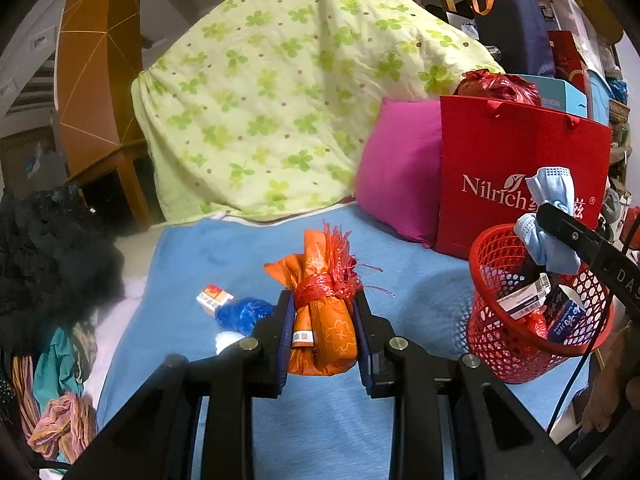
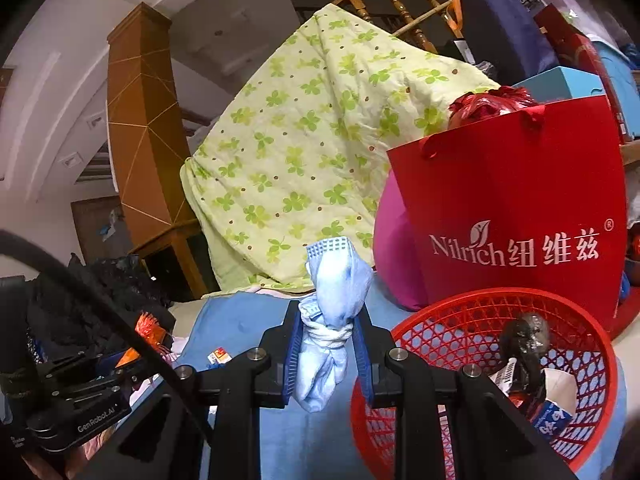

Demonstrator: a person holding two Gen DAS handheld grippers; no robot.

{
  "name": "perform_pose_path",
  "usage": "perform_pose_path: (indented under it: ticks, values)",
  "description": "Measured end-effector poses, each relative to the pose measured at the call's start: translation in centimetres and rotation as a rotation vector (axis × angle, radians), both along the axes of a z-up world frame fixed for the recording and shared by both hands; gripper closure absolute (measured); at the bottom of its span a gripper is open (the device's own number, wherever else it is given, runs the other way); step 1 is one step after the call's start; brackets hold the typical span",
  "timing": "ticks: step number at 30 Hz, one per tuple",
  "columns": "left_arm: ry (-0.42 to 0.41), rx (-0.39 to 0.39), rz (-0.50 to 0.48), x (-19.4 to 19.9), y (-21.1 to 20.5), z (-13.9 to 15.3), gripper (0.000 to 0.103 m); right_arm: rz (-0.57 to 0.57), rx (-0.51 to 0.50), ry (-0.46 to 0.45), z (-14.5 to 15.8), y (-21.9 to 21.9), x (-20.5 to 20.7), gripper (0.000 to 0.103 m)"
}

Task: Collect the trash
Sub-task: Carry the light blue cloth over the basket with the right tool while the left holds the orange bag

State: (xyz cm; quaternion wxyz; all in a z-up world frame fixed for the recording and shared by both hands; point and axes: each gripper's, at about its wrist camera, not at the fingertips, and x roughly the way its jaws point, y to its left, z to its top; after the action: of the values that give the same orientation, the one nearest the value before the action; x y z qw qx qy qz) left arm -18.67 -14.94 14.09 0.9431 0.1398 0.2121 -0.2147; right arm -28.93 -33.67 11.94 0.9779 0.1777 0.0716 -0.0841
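Clothes heap: dark and coloured fabrics piled at the far left edge of the blue sheet, partly cut off by the lens rim.
Small carton: lies on the sheet touching a blue plastic wad, just left of the left gripper.
Left gripper: clamped on an orange wrapper bundle tied with red string, held above the sheet.
Quilt: green clover print, heaped behind; a pink pillow leans at its right.
Red paper bag: upright beside the pillow, behind the basket.
Right gripper: pressed tight on a knotted blue face mask, just left of the basket rim.
Red mesh basket: on the sheet at right, holding cartons and a dark crumpled lump; the lump is hard to identify.
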Motion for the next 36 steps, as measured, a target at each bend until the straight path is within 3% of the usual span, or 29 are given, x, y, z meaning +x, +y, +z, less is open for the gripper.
perform_pose_path:
  ticks: [36]
  values:
    - [-0.016, 0.034, -0.110, -2.6, -6.5, 1.0, 0.074, -0.100, 0.074, -0.024, -0.6, -5.1, -3.8, 0.077]
